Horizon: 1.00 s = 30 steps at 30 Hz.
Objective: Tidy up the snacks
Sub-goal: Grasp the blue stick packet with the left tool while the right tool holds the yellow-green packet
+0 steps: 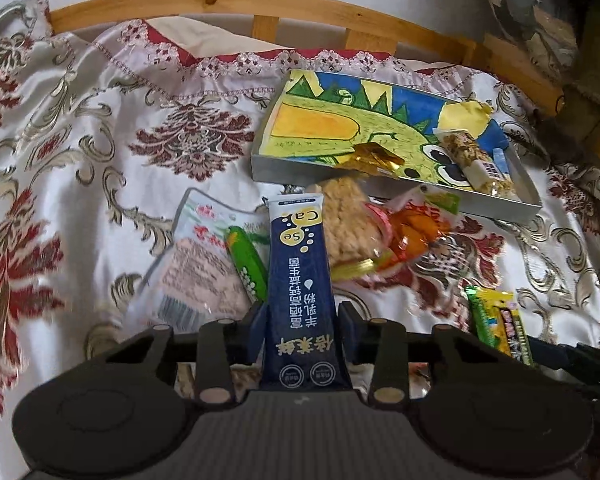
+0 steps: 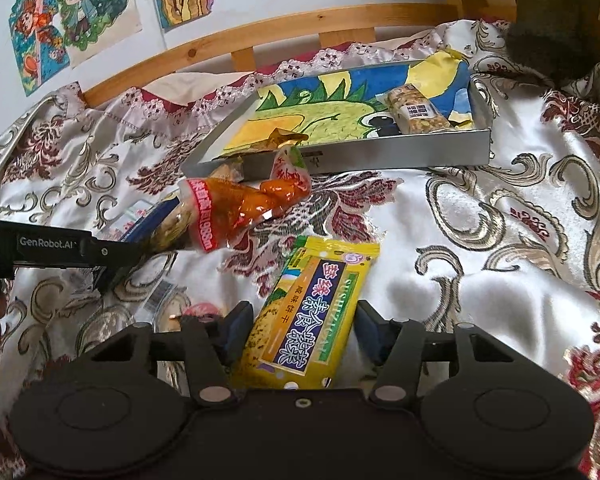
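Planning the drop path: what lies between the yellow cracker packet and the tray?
In the right wrist view, only bare cloth separates the yellow cracker packet from the tray.

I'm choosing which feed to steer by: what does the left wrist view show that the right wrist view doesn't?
Left wrist only: the left tongs shut on a navy sachet, and a green stick packet on a pale pouch.

Right wrist only: the right tongs around a yellow biscuit packet, and drawings on the wall.

Both: the metal tray holding a nut bar and a gold wrapper, the orange snack bag, and the floral cloth.
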Tool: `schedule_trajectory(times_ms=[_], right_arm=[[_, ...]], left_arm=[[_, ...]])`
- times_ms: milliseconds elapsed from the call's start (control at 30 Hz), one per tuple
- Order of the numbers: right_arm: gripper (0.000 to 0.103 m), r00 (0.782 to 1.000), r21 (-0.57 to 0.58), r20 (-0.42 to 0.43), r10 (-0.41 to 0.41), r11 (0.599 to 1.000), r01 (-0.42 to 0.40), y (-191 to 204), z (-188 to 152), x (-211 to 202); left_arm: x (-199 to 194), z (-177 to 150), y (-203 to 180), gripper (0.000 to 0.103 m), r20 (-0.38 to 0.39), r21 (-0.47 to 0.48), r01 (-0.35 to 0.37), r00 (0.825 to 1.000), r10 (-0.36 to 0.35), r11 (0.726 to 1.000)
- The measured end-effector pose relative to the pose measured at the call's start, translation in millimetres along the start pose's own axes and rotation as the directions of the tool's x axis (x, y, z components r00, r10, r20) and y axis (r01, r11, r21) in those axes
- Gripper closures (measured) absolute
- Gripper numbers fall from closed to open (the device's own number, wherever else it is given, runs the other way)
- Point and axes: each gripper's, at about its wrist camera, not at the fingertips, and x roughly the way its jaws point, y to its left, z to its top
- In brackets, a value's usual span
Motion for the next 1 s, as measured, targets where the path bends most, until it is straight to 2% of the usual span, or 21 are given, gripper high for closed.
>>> schedule_trajectory(times_ms=[167, 400, 567, 800, 1000], right_arm=[[0.046, 1.0, -0.037, -0.019, -0.005, 0.999, 0.004, 2.7, -5.4, -9.3], [0.046, 1.0, -0.109, -0.008, 0.009, 0.994, -0.009, 13.5, -10.8, -14.9], [0.046, 1.0, -0.144, 0.003, 0.027, 0.989, -0.027, 17.7, -13.4, -11.6], [0.037, 0.999, -0.148, -0.007, 0.042, 0.988, -0.042, 19.6, -17.9, -4.2], [0.031, 0.999, -0.143, -0.002, 0.051, 0.988, -0.05, 20.1, -19.7, -5.4]], left_arm=[[-13.5, -15.3, -5.2, 0.061, -0.015, -0.033, 0.012, 1.0, -0.012, 0.999], [-14.8, -23.2, -11.3, 0.059, -0.016, -0.019, -0.002, 1.0, 0.002, 1.0], [-10.0, -22.5, -10.6, 0.046, 0.001, -0.027, -0.016, 1.0, 0.016, 1.0], [-1.0, -22.6, -10.5, 0.043, 0.008, -0.029, -0.028, 1.0, 0.029, 0.999], [0.7, -21.3, -3.9, 0.034, 0.017, -0.103, -0.024, 1.0, 0.026, 0.994]])
